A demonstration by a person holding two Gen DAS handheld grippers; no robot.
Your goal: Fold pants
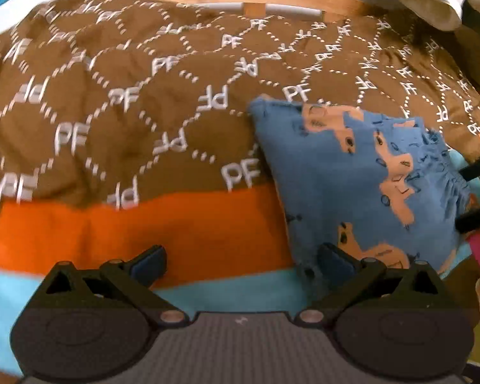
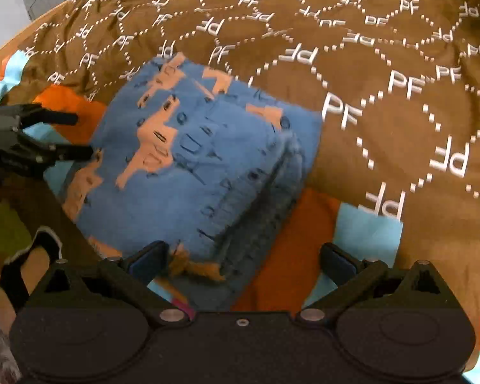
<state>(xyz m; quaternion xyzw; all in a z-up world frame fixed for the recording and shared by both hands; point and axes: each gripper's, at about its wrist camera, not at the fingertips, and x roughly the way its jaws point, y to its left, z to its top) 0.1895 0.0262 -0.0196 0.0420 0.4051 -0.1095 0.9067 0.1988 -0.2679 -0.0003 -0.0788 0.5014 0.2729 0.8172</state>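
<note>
Lying folded between both tools: pants (image 2: 204, 156); left tool (image 1: 241, 264), right tool (image 2: 243, 264) released.

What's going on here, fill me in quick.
A person is folding pants on a bed with a handheld claw in each hand. The blue patterned pants already lie in a compact folded bundle on the brown blanket. Both the left claw and the right claw are open and hold nothing; one finger of each is right at the bundle's near edge.
</note>
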